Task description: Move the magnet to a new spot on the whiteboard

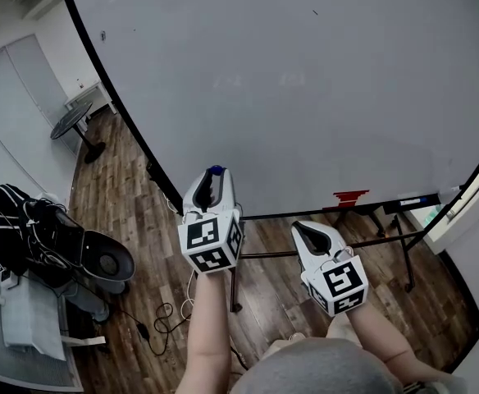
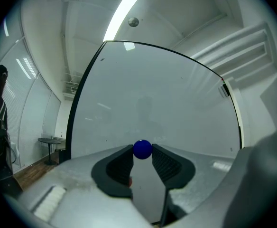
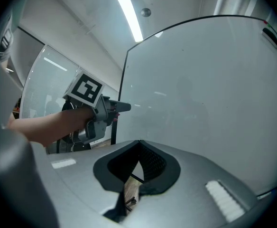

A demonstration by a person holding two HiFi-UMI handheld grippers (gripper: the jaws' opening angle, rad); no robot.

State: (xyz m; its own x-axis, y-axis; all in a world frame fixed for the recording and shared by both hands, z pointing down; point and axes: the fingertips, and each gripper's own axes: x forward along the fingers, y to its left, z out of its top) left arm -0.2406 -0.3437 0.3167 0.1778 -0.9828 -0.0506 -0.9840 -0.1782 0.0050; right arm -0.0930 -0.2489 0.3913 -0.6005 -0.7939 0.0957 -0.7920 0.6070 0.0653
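Note:
A small blue ball magnet (image 2: 142,149) sits pinched between the tips of my left gripper (image 2: 142,152), whose jaws are shut on it. In the head view the magnet (image 1: 216,171) shows at the left gripper (image 1: 214,179) tip, low on the left part of the large whiteboard (image 1: 305,80). Whether it touches the whiteboard (image 2: 152,103) I cannot tell. My right gripper (image 1: 303,228) hangs lower, below the board's bottom edge, shut with nothing held (image 3: 138,144). The right gripper view shows the left gripper (image 3: 125,107) near the whiteboard's (image 3: 214,80) left edge.
A red eraser (image 1: 351,195) and markers (image 1: 416,201) lie on the board's tray. The stand's legs (image 1: 235,290) reach onto the wood floor. A seated person (image 1: 10,220), a chair (image 1: 104,259), floor cables (image 1: 161,318) and a round side table (image 1: 71,121) are at left.

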